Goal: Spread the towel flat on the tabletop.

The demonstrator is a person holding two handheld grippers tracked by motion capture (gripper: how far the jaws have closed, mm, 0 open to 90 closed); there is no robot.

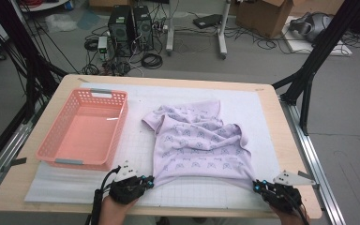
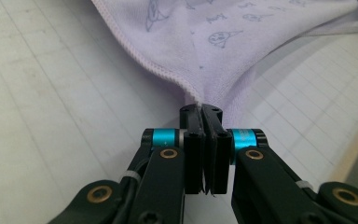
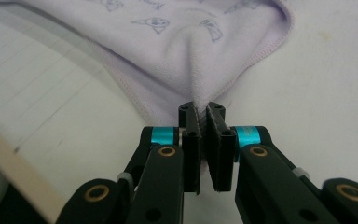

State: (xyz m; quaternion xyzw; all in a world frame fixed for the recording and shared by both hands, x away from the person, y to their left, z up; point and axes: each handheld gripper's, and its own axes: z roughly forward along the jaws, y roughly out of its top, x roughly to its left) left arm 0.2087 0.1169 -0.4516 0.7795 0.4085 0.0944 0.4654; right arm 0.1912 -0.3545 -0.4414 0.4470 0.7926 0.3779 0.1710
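From the high view, the lilac printed garment [image 1: 199,143] lies mid-mat, just right of the pink basket [image 1: 82,129]. My left gripper [image 1: 148,180] pinches its near-left hem corner and my right gripper [image 1: 258,186] its near-right corner, so the hem runs taut between them from nine to three o'clock. The bulk of the cloth lies toward twelve, crumpled and folded over itself. My guess is the coming move is a pull or lift toward me, both hands equally placed.

In the left gripper view, my left gripper [image 2: 204,111] has its jaws pressed together on the garment [image 2: 223,42] corner, cloth fanning out toward one o'clock.

In the right gripper view, my right gripper [image 3: 201,108] clamps a bunched fold of the garment [image 3: 186,51], cloth spreading toward eleven. How many layers each pinch holds, I cannot tell.
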